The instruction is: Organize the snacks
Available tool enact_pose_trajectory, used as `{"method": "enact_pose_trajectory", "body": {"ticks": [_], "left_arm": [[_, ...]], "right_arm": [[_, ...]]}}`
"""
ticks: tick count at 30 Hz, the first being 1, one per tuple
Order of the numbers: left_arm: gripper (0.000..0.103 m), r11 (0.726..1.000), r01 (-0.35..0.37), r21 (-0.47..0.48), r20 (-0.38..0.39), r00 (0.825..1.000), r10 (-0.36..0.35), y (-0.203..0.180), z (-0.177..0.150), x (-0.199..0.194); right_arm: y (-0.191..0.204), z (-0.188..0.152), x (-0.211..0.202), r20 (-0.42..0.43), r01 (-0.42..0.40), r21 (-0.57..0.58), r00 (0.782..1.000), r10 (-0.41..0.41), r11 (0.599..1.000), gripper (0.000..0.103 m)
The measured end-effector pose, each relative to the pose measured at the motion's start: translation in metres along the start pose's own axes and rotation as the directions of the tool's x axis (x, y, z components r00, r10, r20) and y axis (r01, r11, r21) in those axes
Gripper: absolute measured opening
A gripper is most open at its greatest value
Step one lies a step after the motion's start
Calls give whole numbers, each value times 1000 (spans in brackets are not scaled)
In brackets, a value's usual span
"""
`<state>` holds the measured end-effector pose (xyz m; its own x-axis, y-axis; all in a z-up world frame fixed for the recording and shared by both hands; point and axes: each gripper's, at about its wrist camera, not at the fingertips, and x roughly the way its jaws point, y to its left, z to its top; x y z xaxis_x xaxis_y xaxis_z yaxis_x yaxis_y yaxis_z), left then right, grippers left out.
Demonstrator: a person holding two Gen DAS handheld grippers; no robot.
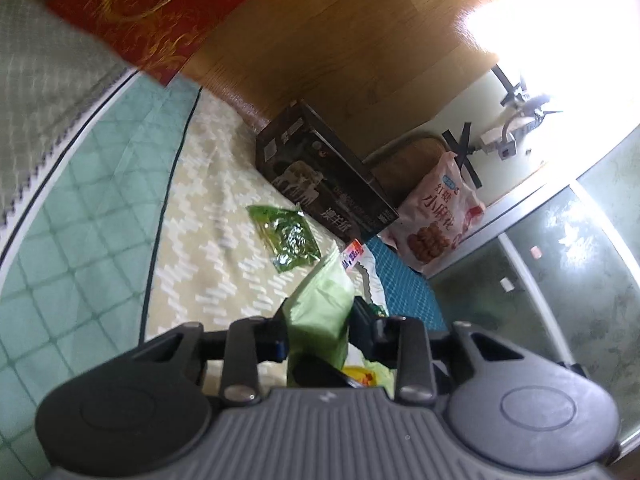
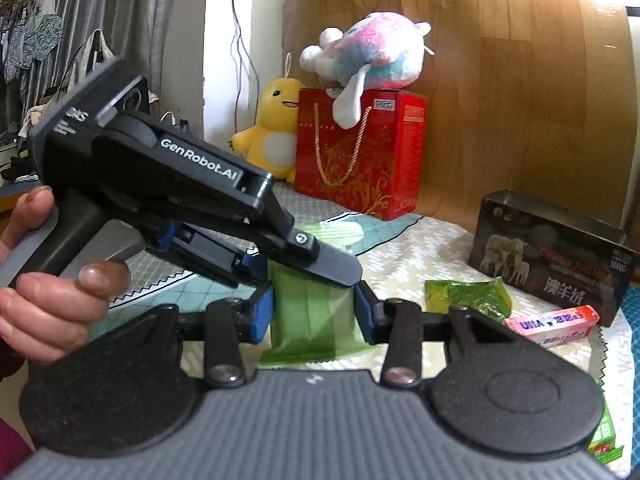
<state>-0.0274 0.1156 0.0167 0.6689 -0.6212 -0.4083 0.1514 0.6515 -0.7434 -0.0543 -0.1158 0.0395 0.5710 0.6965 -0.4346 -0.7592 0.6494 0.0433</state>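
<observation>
Right gripper (image 2: 313,310): nearest the right wrist camera; its jaws sit either side of a pale green snack packet (image 2: 312,312), blue pads against its edges.
Left gripper (image 1: 318,334): comes in from the left, held in a hand (image 2: 44,280); its jaws are shut on the same packet's upper part.
Packet: held between both grippers above the bed (image 2: 424,256), long axis running away from the right jaws, roughly upright.
Key relation: both grippers grip one packet, so a hand-over looks under way; which one lets go I cannot tell.
Just beyond: a shiny green packet (image 2: 468,294) and a pink gum pack (image 2: 552,326) lie on the bed, right of the jaws.
Further: a dark box (image 2: 552,252).
Farthest: a red gift bag (image 2: 360,152) with plush toys.
</observation>
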Motion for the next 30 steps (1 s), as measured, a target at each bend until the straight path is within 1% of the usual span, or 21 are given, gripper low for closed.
{"method": "enact_pose_trajectory", "body": {"ticks": [2,4,6,8,9,11,15,17,20,22,23,25,26,27,29,30], "left_arm": [[25,994,-56,91,27,998,54,-15,1,1],[24,972,-135,193,70,990,124,-32,0,2],[24,948,-182,262,88,983,164,-44,-2,7],[24,936,-185,300,66,983,174,-49,-6,14],[23,931,-184,316,52,983,177,-52,-9,19],[23,920,-186,346,33,982,186,-55,-17,25],[23,902,-183,391,29,982,186,-63,-28,31],[23,888,-189,419,31,981,194,-68,-32,33],[25,878,-165,449,8,983,181,-76,-40,38],[25,866,-162,473,2,983,183,-83,-46,41],[27,860,-157,486,-2,984,180,-85,-49,42],[33,857,-136,498,-15,986,165,-89,-54,42],[41,856,-128,501,-19,987,159,-90,-57,41],[57,857,-117,502,-27,988,152,-91,-59,41],[68,869,-85,488,-50,991,126,-91,-61,38],[74,870,-77,487,-51,992,116,-92,-63,37]], "right_arm": [[0,0,-1,-4,28,-18,1000,-28,999,47],[-2,-3,-1,-23,51,-30,998,-52,998,47],[-6,-6,-3,-42,66,-25,997,-67,998,47],[-13,-10,-8,-59,85,-13,995,-86,996,50],[-16,-13,-12,-67,98,-6,993,-98,995,54],[-24,-18,-21,-81,123,12,989,-122,992,55],[-37,-30,-46,-90,179,41,980,-175,983,57],[-43,-35,-57,-91,211,53,974,-205,976,57],[-52,-41,-69,-90,265,85,962,-257,961,58],[-60,-45,-74,-93,292,120,955,-282,949,58],[-64,-46,-76,-96,302,141,952,-291,943,58],[-71,-47,-80,-99,317,178,948,-304,932,58],[-73,-47,-81,-97,322,192,946,-309,927,58],[-75,-47,-83,-92,324,202,946,-311,924,58],[-75,-47,-86,-82,320,213,947,-309,923,58],[-75,-47,-87,-77,316,213,949,-306,925,58]]}}
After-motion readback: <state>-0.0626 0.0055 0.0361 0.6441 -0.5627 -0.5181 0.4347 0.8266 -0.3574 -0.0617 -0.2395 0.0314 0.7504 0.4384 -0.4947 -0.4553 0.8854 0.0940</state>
